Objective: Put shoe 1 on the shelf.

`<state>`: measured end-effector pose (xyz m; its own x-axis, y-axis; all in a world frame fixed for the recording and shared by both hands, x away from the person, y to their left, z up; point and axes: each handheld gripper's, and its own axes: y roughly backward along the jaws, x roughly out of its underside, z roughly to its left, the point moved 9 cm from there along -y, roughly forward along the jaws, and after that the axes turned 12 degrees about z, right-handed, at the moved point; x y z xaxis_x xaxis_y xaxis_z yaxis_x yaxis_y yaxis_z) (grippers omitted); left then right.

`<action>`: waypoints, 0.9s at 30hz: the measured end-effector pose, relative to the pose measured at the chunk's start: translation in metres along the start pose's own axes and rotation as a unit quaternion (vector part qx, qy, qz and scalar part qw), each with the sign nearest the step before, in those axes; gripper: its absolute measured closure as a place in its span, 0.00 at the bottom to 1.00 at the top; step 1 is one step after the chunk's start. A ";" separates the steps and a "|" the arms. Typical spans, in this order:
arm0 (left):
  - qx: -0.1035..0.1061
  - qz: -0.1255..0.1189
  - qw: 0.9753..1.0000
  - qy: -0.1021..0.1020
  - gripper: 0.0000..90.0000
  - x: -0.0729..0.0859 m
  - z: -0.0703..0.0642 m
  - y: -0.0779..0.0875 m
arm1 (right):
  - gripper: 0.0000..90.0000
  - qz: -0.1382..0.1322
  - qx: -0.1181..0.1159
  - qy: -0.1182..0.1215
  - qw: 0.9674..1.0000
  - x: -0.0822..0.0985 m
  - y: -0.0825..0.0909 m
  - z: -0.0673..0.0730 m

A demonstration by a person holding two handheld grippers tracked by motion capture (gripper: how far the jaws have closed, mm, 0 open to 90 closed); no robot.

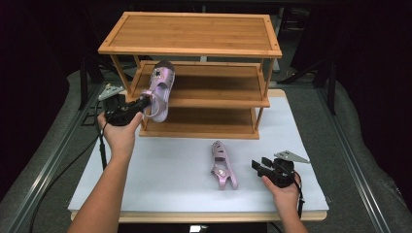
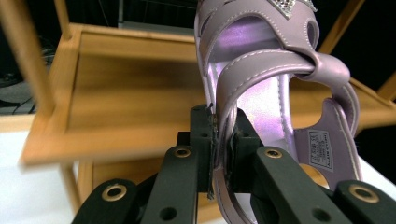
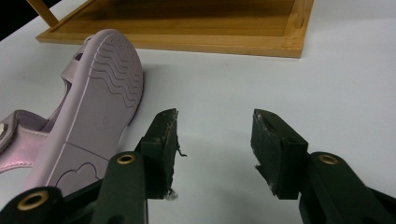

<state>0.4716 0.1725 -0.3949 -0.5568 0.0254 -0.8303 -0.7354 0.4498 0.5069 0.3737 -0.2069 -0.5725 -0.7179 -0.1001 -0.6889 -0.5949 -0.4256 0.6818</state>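
The left gripper (image 1: 141, 104) holds 1 sandal (image 1: 160, 90) by its strap, toe up, near the rack's (image 1: 194, 48) middle shelf; the right gripper (image 1: 260, 167) waits, jaws wide.

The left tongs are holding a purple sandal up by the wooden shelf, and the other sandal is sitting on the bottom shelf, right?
Not quite. The left tongs do hold a purple sandal up by the wooden shelf, but the other sandal lies on its side on the white table, in front of the shelf. The high view shows it.
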 end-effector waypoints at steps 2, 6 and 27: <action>-0.006 -0.001 1.000 0.005 0.92 -0.010 -0.003 -0.008 | 0.57 -0.001 0.001 -0.002 1.000 0.000 0.000 0.000; -0.024 0.002 1.000 0.005 0.92 -0.028 -0.012 -0.027 | 0.57 -0.014 -0.005 -0.010 1.000 -0.003 0.003 -0.002; -0.055 0.044 0.997 0.039 0.92 -0.053 -0.022 -0.082 | 0.57 -0.012 -0.016 -0.016 1.000 -0.003 0.003 -0.002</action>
<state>0.5522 0.1144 -0.3874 -0.6461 -0.0104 -0.7632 -0.7180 0.3475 0.6031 0.3749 -0.2095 -0.5690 -0.7155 -0.0616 -0.6959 -0.6002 -0.4556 0.6574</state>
